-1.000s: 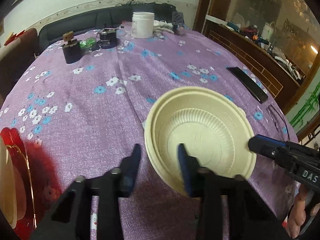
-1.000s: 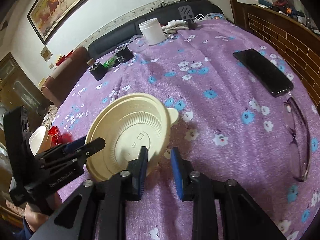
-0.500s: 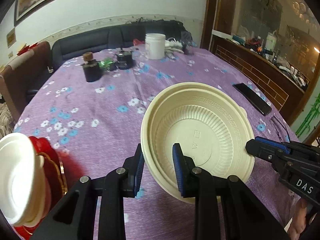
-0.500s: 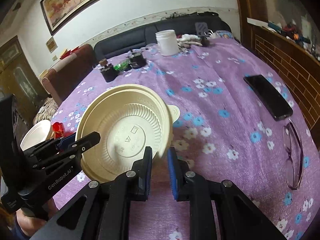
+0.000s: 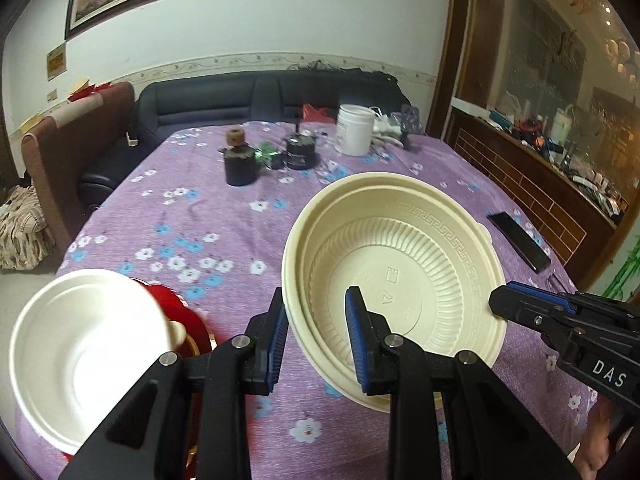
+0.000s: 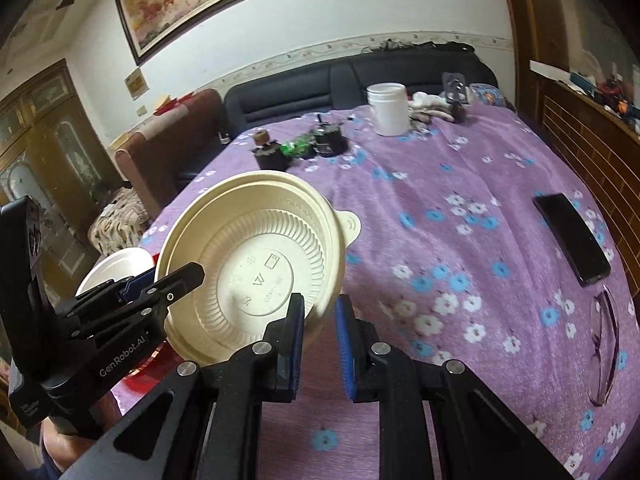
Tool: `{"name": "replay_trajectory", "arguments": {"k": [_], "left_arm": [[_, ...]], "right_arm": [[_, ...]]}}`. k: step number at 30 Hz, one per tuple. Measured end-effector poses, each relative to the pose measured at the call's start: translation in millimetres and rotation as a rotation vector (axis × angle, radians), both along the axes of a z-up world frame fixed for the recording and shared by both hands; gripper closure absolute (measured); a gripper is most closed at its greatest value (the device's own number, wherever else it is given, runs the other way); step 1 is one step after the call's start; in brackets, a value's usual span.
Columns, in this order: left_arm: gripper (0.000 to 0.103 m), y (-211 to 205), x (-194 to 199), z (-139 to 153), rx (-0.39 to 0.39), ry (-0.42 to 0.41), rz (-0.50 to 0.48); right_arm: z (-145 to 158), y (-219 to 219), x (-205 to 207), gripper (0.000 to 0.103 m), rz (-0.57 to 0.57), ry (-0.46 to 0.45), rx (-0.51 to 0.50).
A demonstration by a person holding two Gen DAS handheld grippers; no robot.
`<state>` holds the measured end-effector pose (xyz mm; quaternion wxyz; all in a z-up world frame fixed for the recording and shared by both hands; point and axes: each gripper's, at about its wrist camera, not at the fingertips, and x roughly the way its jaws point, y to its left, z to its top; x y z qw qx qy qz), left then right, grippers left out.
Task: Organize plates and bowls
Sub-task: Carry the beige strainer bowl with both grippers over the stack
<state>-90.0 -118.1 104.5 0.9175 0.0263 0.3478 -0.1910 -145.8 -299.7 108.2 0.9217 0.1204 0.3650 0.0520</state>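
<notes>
Together we hold the cream bowl (image 5: pixel 394 280) off the tabletop (image 5: pixel 192 232), tilted, each gripper clamped on its rim from an opposite side: the left gripper (image 5: pixel 316 336) pinches the near rim with one pad inside the bowl and one outside, and the right gripper (image 6: pixel 320 336) does the same on the edge nearest it. From the left wrist we see what the right wrist barely shows: a white bowl (image 5: pixel 86 360) just to the left of our left gripper, sitting on a red plate (image 5: pixel 188 320); in the right view only a sliver of that white bowl (image 6: pixel 116 268) peeks out behind the left gripper's body. The right wrist alone shows us a pair of glasses (image 6: pixel 606 344) lying to the right of our right gripper, just beside a black phone (image 6: pixel 572 236). Beyond the held bowl, at the far end, stand a white jar (image 5: pixel 354 130), a dark corked pot (image 5: pixel 239 162) and a second dark pot (image 5: pixel 301 152). A purple cloth with white and blue flowers covers the tabletop. Behind it runs a dark sofa (image 5: pixel 260 96), with a framed painting (image 6: pixel 216 0) on the white wall above and a wooden cabinet (image 6: pixel 44 152) off to the left.
</notes>
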Motion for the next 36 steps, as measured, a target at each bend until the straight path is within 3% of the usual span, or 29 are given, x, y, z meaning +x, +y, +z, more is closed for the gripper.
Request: {"name": "replay_trajectory", "arguments": {"k": [8,21,36], "left_arm": [[0.068,35.3,-11.2,30.8,-0.022,-0.061,0.058],[0.066,109.6,-30.5,59.8,-0.013,-0.130,0.204],[0.066,177.9,-30.0,38.8,-0.012,-0.075,0.321]], "right_arm": [[27.7,29.0,5.4,0.085,0.073,-0.046,0.025],[57.2,102.7,14.8,0.085,0.241,-0.083,0.062],[19.4,172.0,45.4,0.085,0.363,0.035,0.075]]}}
